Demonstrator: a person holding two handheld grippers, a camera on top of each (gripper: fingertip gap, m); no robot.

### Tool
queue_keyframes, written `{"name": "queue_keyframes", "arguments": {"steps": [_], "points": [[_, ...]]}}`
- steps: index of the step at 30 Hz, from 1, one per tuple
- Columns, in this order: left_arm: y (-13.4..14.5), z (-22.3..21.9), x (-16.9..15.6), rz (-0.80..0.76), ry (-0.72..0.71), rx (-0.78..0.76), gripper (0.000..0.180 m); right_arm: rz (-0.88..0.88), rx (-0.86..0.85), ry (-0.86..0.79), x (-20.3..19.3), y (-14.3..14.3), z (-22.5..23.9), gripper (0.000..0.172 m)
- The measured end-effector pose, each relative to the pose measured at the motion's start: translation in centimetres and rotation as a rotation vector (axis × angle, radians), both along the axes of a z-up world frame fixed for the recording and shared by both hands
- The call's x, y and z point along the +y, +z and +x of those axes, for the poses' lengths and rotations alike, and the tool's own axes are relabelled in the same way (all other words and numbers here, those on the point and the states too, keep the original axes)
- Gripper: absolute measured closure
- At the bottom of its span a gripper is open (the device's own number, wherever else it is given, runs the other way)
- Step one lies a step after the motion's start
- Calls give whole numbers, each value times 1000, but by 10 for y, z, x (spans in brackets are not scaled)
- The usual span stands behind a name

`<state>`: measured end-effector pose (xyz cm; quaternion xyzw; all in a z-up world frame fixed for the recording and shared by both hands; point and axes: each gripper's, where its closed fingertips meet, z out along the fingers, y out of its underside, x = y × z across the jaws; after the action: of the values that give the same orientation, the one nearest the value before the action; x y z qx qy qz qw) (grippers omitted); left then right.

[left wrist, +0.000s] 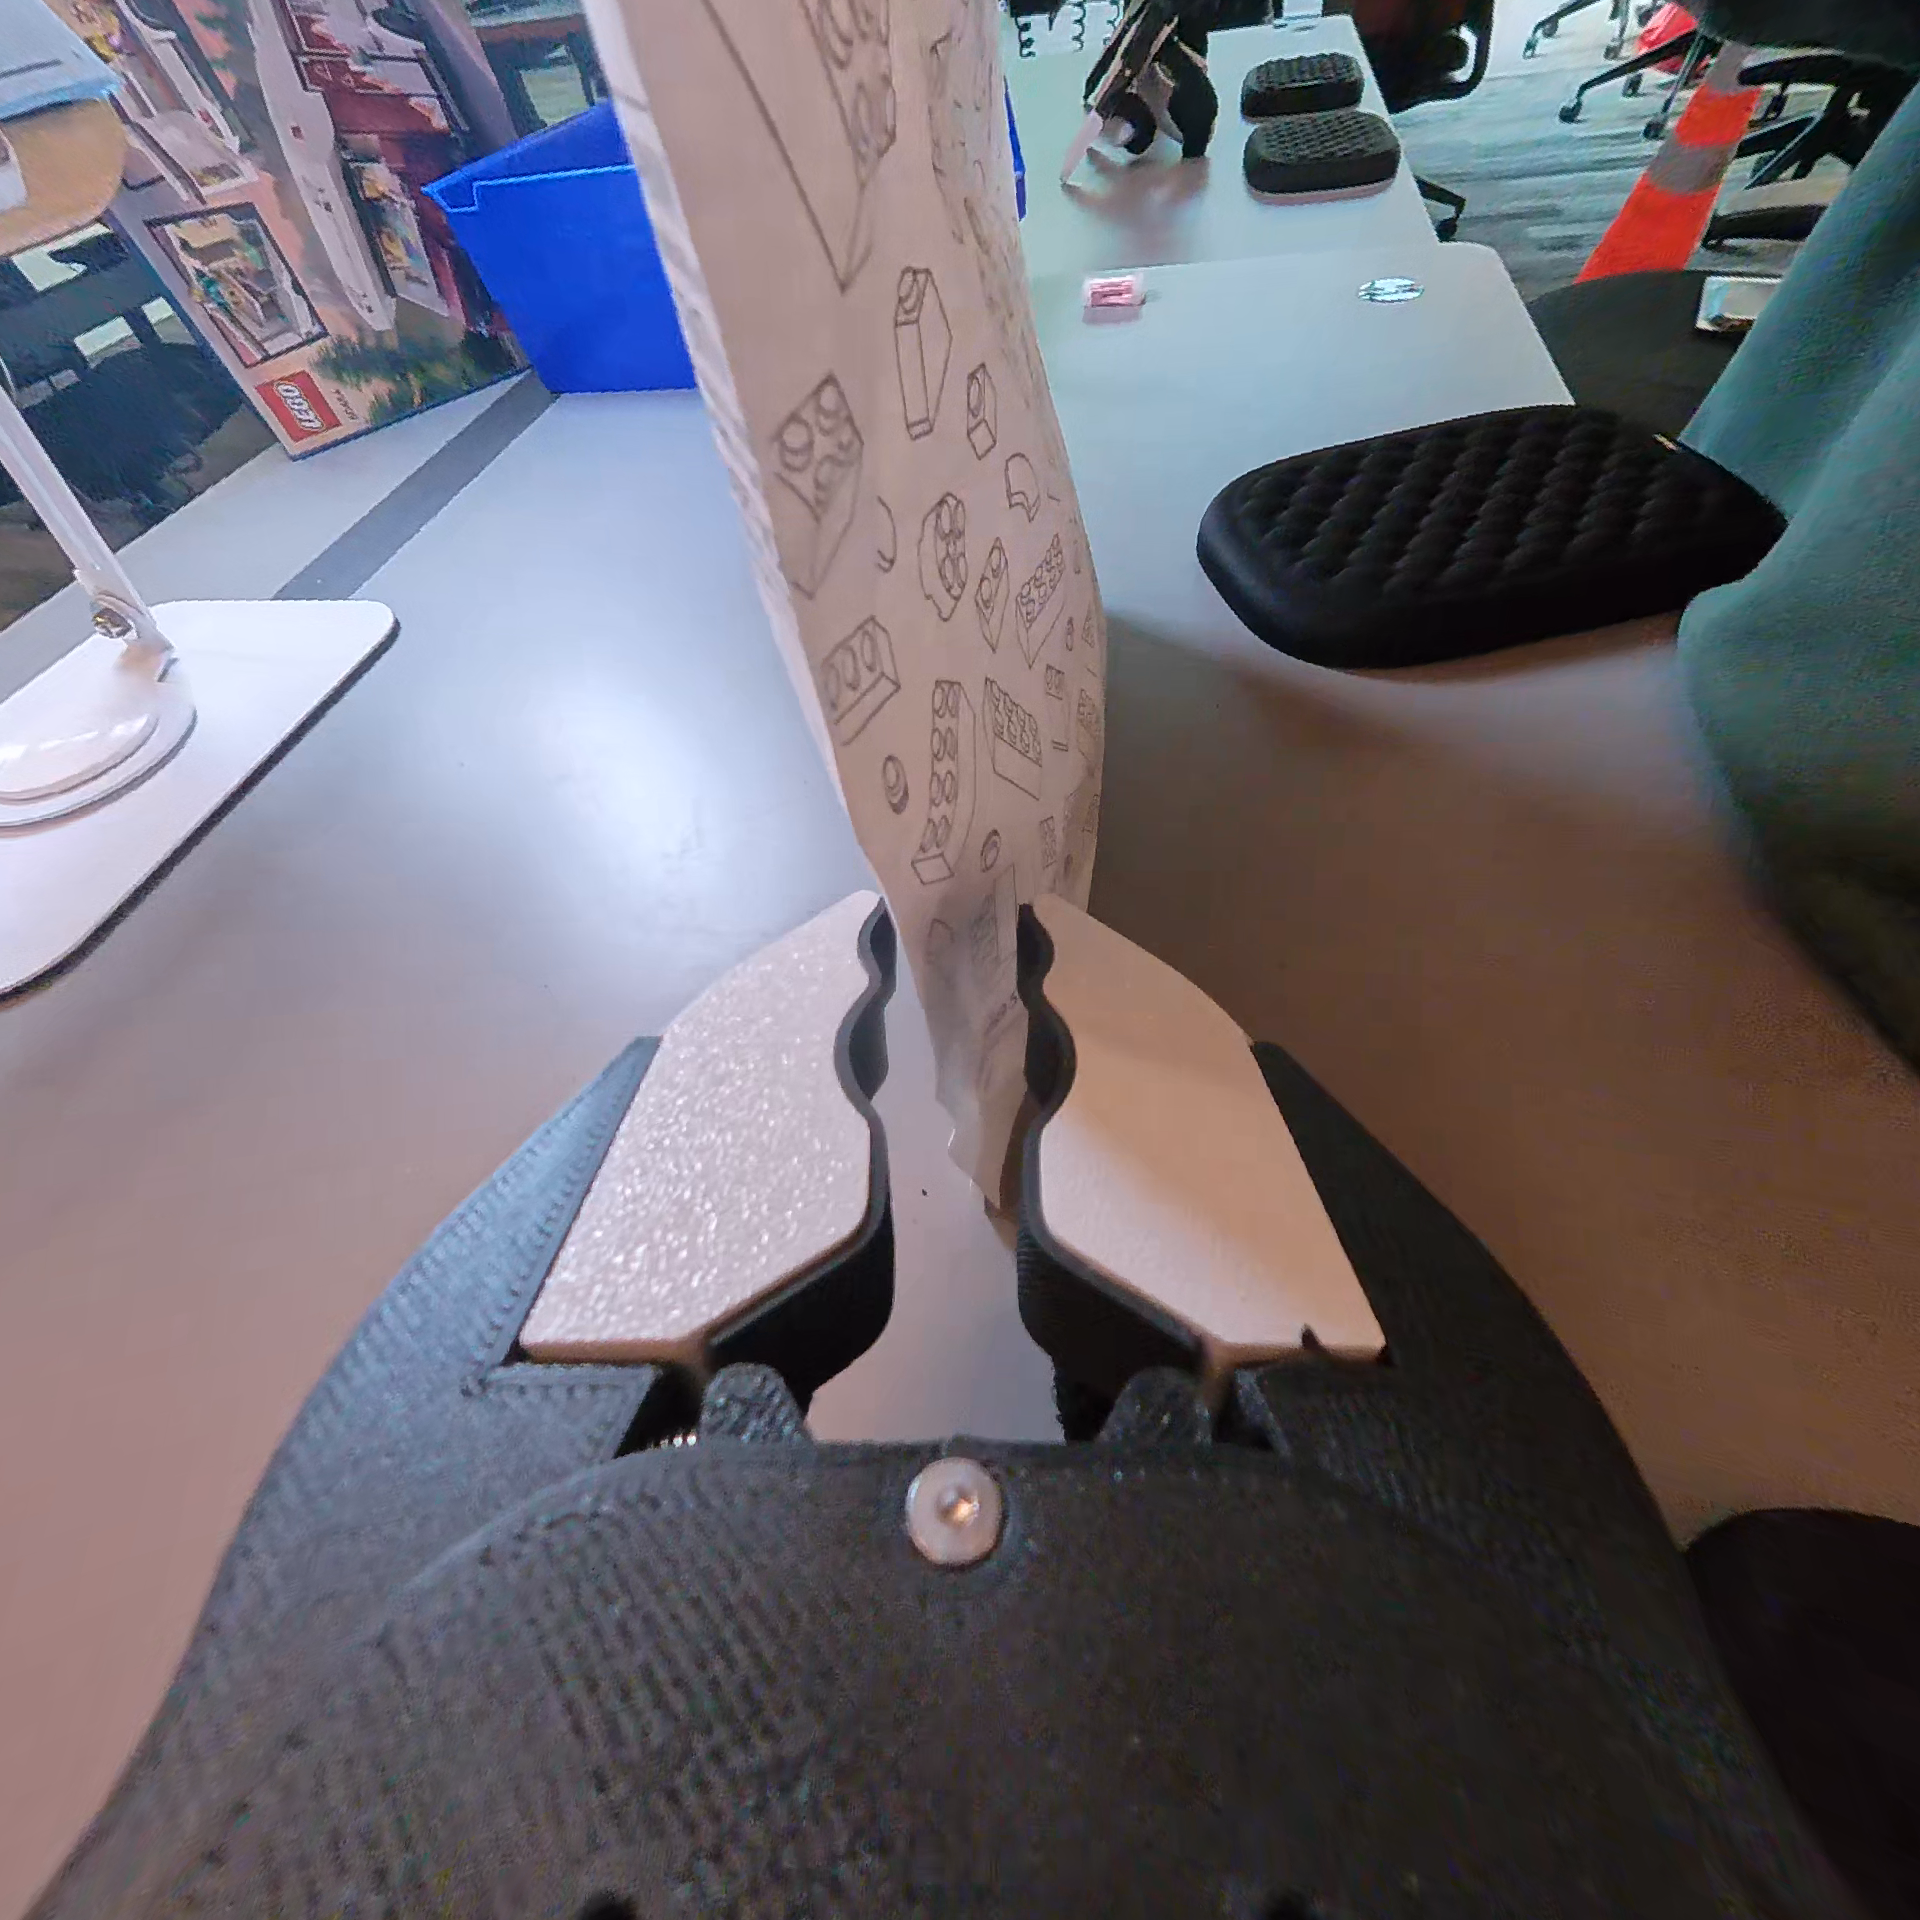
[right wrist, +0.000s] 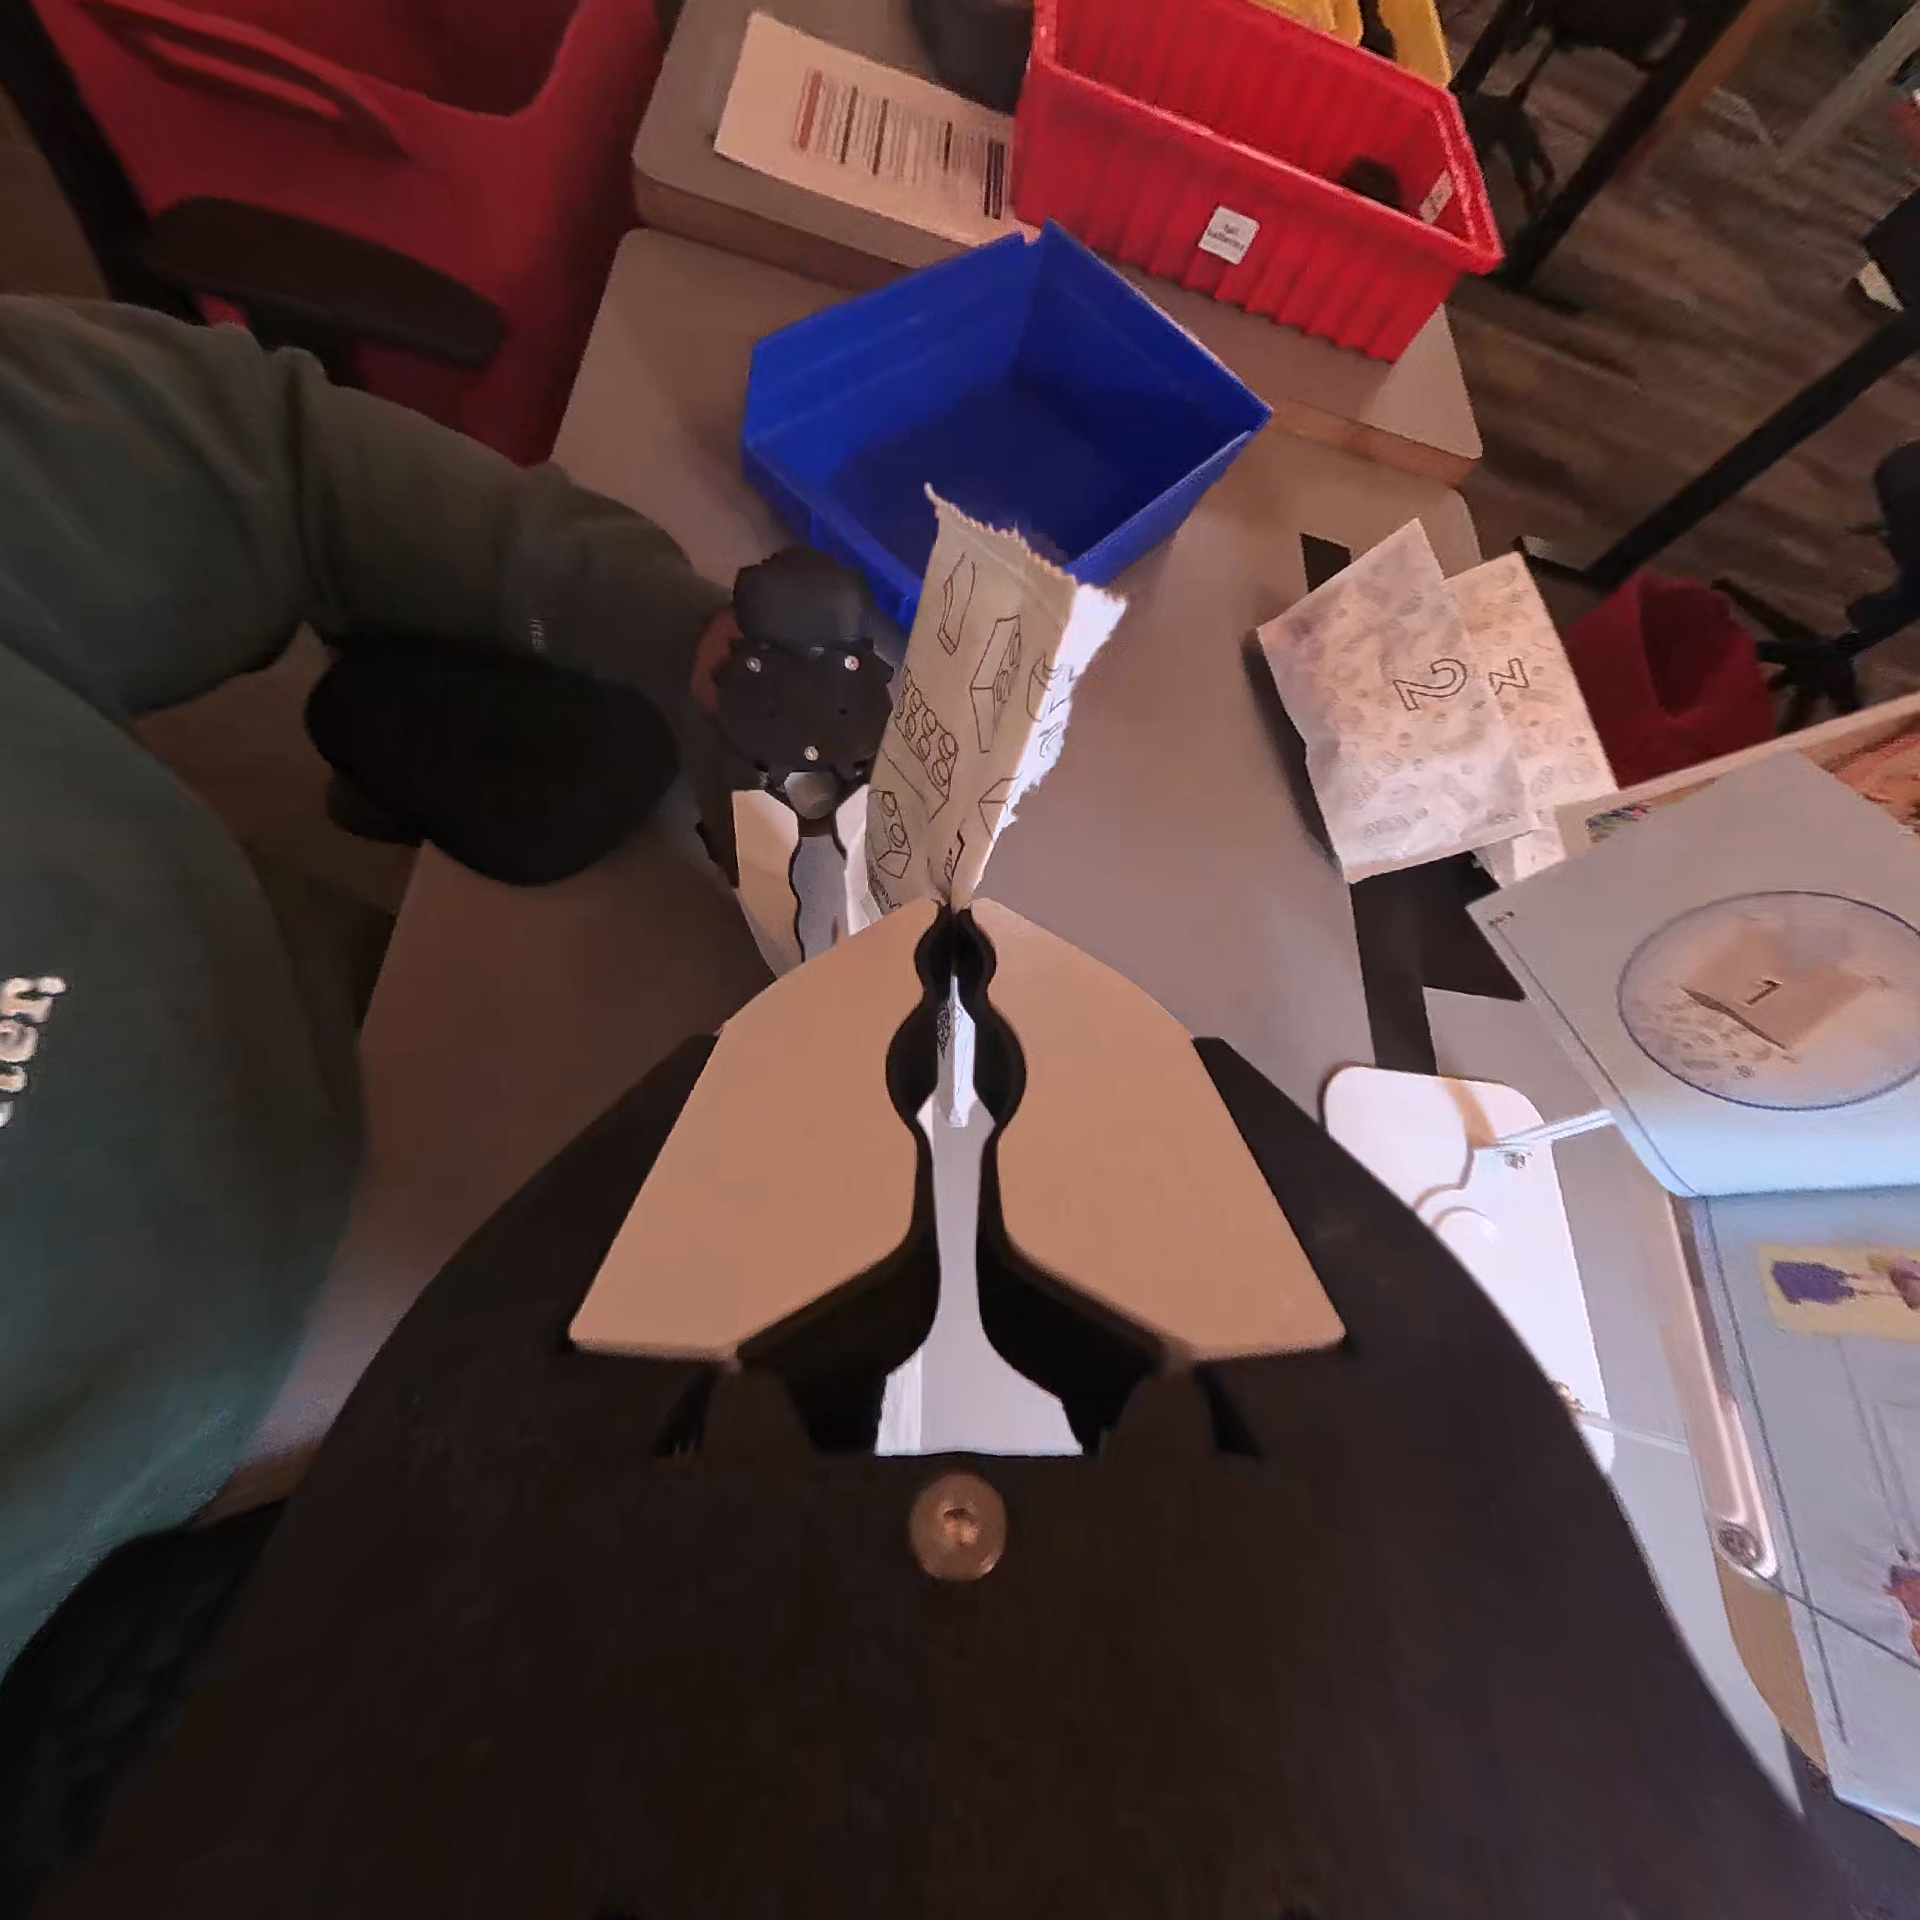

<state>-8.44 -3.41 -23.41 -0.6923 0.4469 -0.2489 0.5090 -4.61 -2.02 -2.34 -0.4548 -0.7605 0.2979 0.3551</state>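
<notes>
A white paper bag [left wrist: 914, 520] printed with brick outlines hangs above the grey table [left wrist: 520, 831]. My left gripper [left wrist: 956, 914] is open around the bag's lower corner: the paper rests against the right pad [left wrist: 1039, 987], and a gap shows at the left pad [left wrist: 868, 987]. My right gripper [right wrist: 954, 914] is shut on an edge of the same bag [right wrist: 966, 707], which has a torn side. The left gripper also shows in the right wrist view [right wrist: 810, 883], beside the bag. A blue bin [right wrist: 831, 457] stands just beyond the bag.
Two more printed paper bags [right wrist: 1423, 707] and an open booklet [right wrist: 1766, 987] lie to the right. A red bin [right wrist: 1247, 166] stands behind. Black padded rests [left wrist: 1475, 530], a white lamp base [left wrist: 156, 727] and a picture box [left wrist: 312, 208] are on the table. A green sleeve [right wrist: 208, 468] is at the left. About 20 centimeters separates my left fingertips from my right.
</notes>
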Motion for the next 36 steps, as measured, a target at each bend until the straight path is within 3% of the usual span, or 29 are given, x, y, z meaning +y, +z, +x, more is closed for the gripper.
{"name": "queue_keyframes", "arguments": {"steps": [8,16,25,28,32,36], "points": [[-4,-3,0,-16,8,-3,161,125,-257,-12,6,-62,8,171],[-8,0,-1,-25,2,10,161,53,-139,-80,14,-26,7,172],[-10,0,-1,-29,1,14,160,18,-70,-115,18,-14,-2,172],[-11,1,-1,-30,-1,17,160,20,-114,-118,18,-22,1,172],[-11,1,-1,-32,0,12,159,84,-289,-87,14,-52,14,171],[-11,1,-1,-36,2,11,159,139,-378,-80,12,-58,25,171]]}}
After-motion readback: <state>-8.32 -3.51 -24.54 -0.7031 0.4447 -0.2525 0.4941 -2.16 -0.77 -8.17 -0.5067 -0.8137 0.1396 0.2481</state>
